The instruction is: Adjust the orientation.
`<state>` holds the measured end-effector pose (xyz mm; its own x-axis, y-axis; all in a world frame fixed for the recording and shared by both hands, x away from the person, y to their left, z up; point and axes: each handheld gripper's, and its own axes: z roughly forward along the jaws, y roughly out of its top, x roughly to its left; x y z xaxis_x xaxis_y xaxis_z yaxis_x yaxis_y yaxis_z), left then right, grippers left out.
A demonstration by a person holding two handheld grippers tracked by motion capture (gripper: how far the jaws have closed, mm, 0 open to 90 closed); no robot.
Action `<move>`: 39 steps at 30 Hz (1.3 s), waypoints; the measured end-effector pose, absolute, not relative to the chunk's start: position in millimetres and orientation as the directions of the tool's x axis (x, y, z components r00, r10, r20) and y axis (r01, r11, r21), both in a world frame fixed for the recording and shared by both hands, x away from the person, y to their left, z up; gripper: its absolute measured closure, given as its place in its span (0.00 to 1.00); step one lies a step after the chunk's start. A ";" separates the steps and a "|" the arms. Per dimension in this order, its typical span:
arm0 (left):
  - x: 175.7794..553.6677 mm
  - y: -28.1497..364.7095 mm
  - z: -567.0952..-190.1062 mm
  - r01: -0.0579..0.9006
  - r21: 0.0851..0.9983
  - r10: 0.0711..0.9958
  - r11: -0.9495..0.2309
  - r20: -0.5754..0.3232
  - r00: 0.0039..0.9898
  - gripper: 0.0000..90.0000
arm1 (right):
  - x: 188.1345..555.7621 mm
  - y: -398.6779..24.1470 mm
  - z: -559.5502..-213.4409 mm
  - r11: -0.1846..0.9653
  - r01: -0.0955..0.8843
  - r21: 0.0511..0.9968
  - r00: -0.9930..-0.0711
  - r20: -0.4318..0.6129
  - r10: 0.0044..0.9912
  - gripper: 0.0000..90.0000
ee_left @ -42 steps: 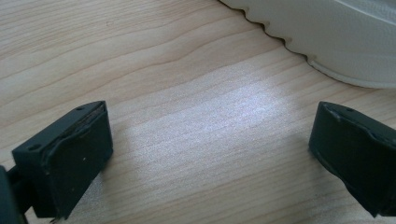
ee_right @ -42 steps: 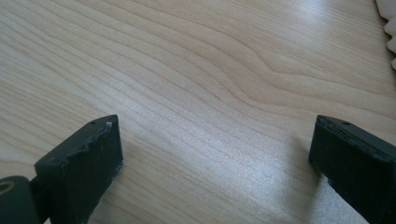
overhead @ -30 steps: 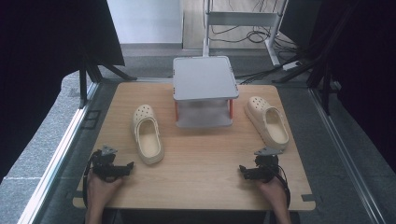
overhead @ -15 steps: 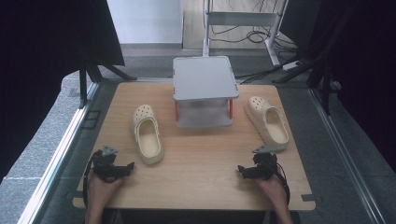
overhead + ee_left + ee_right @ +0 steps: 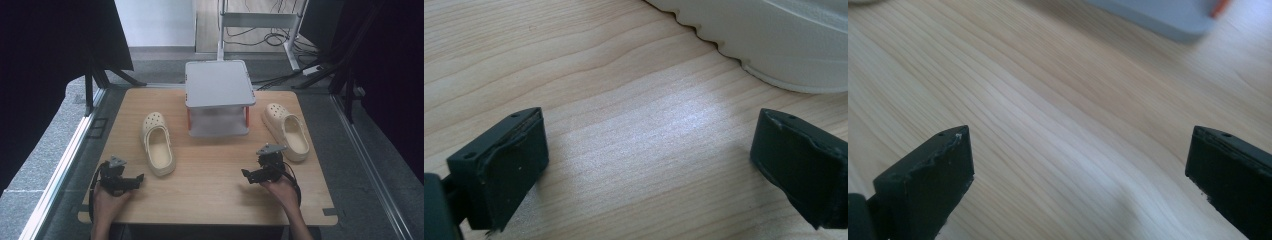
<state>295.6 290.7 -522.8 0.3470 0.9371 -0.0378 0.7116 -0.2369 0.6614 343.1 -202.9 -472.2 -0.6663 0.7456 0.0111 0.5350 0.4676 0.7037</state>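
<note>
Two cream clogs lie on the wooden table (image 5: pixel 215 175). One clog (image 5: pixel 157 143) is left of centre, the other clog (image 5: pixel 286 130) lies at the right. Between them stands a small grey two-tier rack (image 5: pixel 218 97) with orange posts. My left gripper (image 5: pixel 136 178) rests near the front left, open, just short of the left clog's heel (image 5: pixel 774 45). My right gripper (image 5: pixel 246 174) sits at the front right, open, jaws pointing left over bare wood. In both gripper views the jaws stand wide apart with nothing between them. A corner of the rack's base (image 5: pixel 1168 17) appears in the right gripper view.
A grey-legged stand (image 5: pixel 260 22) and cables lie on the floor beyond the table. Black curtains flank both sides. A metal rail (image 5: pixel 65 165) runs along the table's left side.
The right gripper has shifted slightly left along the table's front. The left gripper and both clogs have stayed in place.
</note>
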 end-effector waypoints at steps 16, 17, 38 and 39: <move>292.8 292.1 -522.9 0.709 0.657 0.927 -0.257 -0.041 0.374 0.00 | 383.4 -108.3 -441.7 0.518 0.487 0.703 -0.764 0.054 0.643 0.01; 292.4 292.1 -523.0 0.709 0.656 0.926 -0.258 -0.041 0.375 0.00 | 385.6 -102.5 -440.7 0.522 0.481 0.705 -0.771 0.056 0.634 0.02; 288.3 295.7 -523.0 0.703 0.657 0.919 -0.272 -0.039 0.391 0.00 | 429.4 9.2 -443.9 0.571 0.456 0.683 -0.825 0.084 0.559 0.14; 288.3 295.7 -523.0 0.703 0.657 0.919 -0.271 -0.039 0.391 0.00 | 432.0 13.8 -444.2 0.571 0.462 0.679 -0.823 0.090 0.560 0.14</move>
<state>288.3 295.7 -523.0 0.3913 0.9195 -0.0390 0.7034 -0.2715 0.6569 432.0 13.8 -444.2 -0.8234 0.5604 0.0897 0.4623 0.5706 0.6788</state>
